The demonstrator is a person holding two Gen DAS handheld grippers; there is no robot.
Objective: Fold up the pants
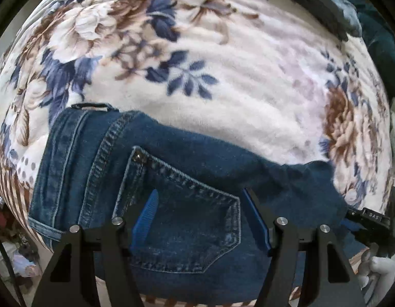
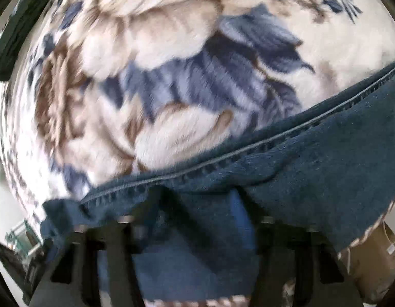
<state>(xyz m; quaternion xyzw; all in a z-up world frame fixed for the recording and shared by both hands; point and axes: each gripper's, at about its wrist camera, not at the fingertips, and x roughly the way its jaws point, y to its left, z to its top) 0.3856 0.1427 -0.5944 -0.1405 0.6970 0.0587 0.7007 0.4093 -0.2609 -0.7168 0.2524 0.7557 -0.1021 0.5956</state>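
Nearest the left wrist camera, the left tongs (image 1: 200, 215) hang spread over the jeans (image 1: 171, 179), their blue pads standing either side of a stitched back pocket (image 1: 187, 220) with nothing pinched between them. The jeans lie flat on a flowered blanket (image 1: 223, 76), the waistband and a belt loop (image 1: 91, 106) at the left, the denim running off to the right, where the other black gripper (image 1: 371, 220) shows at the edge with small white letters too blurred to read for certain. A gloved hand (image 1: 376, 266) shows below it.

In the right wrist view, smeared by motion, the right tongs (image 2: 197, 217) sit over a denim leg (image 2: 299, 179) with cloth lying between the fingers; whether the pads press on it cannot be told. A seam (image 2: 223, 156) runs along the jeans' far edge.

Beyond that edge the blanket lies open and bare of other things in both views, ample room out to a dark cloth (image 1: 351, 12) at the far right. A cardboard box (image 2: 371, 255) stands beside the bed, near right.
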